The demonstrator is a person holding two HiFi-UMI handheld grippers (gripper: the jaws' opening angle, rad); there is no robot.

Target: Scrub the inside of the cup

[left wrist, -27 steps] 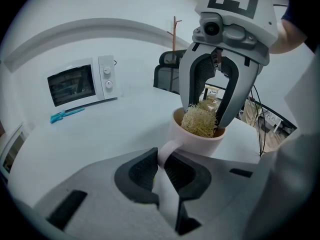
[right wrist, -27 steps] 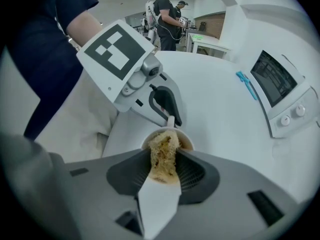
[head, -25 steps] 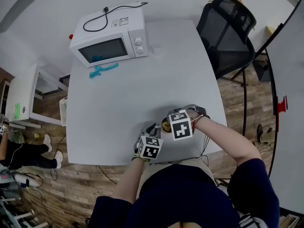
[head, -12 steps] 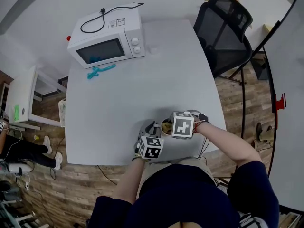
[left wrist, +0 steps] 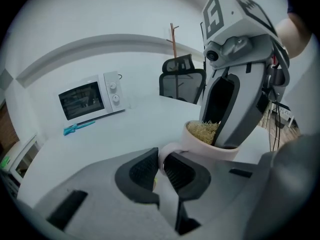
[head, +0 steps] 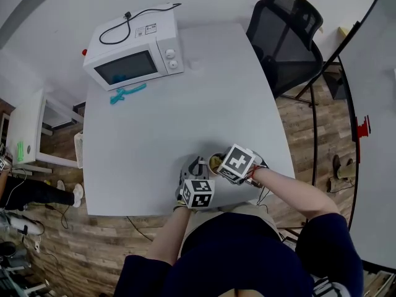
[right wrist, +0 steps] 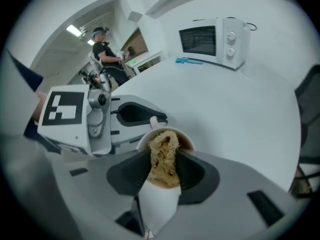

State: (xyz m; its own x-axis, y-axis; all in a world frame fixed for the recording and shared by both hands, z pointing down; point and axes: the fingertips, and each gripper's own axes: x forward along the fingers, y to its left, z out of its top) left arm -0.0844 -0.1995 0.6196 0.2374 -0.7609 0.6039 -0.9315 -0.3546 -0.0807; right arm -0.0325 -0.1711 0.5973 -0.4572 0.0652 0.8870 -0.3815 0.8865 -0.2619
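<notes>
Tan fibrous scrubber (right wrist: 163,156), probably loofah, is clamped in the right tool (right wrist: 162,170) and stuffed down into the pale cup (left wrist: 202,146). Cup sits on the white worktop (head: 185,104) near the front edge, left tool (left wrist: 159,170) pinching its handle (left wrist: 167,151), jaws having just tightened a touch.

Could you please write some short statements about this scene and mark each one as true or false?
1. The left hand-held gripper is shut on the cup, at its handle. True.
2. The right hand-held gripper holds a fibrous scrubber inside the cup. True.
3. The microwave door stands open. False: the microwave is closed.
4. The teal tool lies inside the cup. False: the teal tool lies on the table, in front of the microwave.
</notes>
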